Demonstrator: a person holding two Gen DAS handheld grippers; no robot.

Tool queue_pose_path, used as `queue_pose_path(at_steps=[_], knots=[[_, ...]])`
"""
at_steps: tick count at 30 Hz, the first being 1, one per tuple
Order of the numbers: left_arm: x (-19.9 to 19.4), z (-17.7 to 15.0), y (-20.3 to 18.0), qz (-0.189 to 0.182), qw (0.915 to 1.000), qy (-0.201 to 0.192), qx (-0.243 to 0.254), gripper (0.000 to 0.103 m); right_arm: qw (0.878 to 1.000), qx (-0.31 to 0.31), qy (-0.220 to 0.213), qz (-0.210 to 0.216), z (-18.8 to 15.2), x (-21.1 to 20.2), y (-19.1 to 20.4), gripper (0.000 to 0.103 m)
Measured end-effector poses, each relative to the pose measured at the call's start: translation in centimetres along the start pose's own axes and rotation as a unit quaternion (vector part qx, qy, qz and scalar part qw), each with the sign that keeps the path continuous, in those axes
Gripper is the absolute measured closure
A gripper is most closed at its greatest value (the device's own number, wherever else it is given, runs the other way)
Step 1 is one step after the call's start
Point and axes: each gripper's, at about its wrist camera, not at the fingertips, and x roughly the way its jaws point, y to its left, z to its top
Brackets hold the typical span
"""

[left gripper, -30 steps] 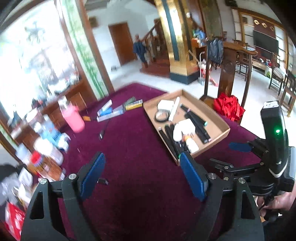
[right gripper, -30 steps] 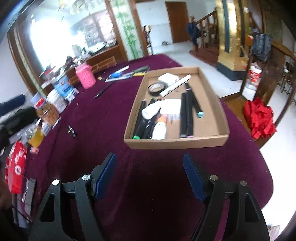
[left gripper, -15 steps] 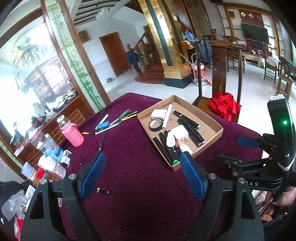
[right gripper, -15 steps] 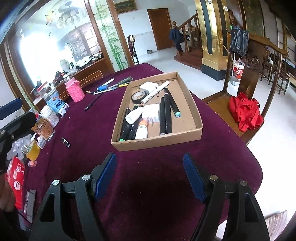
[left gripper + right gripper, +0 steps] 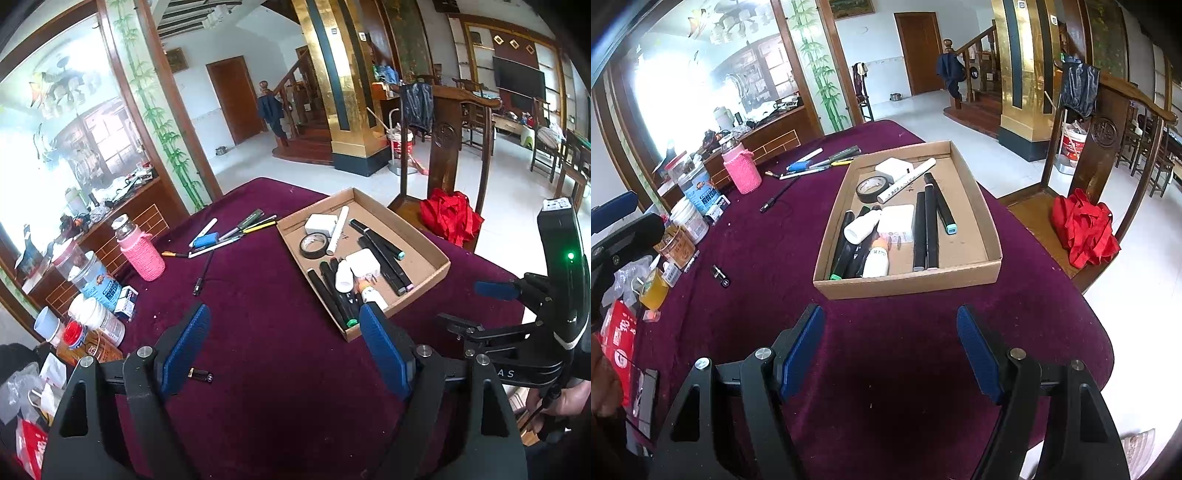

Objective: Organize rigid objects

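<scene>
A shallow cardboard tray (image 5: 991, 236) (image 5: 441, 260) sits on the maroon tablecloth and holds black markers, a black tape roll (image 5: 872, 189), white chargers, a white tube and small white bottles. Loose pens and markers (image 5: 232, 232) (image 5: 820, 164) lie beyond the tray's left. A thin black pen (image 5: 203, 271) lies nearer. A small black object (image 5: 201, 374) (image 5: 720, 276) lies by the left gripper's left finger. My left gripper (image 5: 284, 347) is open and empty above the cloth. My right gripper (image 5: 891, 350) is open and empty, in front of the tray.
A pink-sleeved bottle (image 5: 140, 251) (image 5: 740, 170), jars, cans and packets (image 5: 92, 314) crowd the table's left edge. A wooden chair with a red cloth (image 5: 1084, 229) stands at the right. The right gripper's body (image 5: 554, 314) shows at the left view's right side.
Both grippers have risen and pulled back from the tray, so more of the table and room shows. Both stay open and empty. Nothing on the table moved.
</scene>
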Motion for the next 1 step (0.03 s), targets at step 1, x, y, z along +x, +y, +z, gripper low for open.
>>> queue_pose_path(at_steps=[1], knots=[[0.13, -0.1, 0.17, 0.006, 1.0, 0.002, -0.003, 0.019, 1.0, -0.001, 0.001, 0.001, 0.04, 0.11, 0.16, 0.034]])
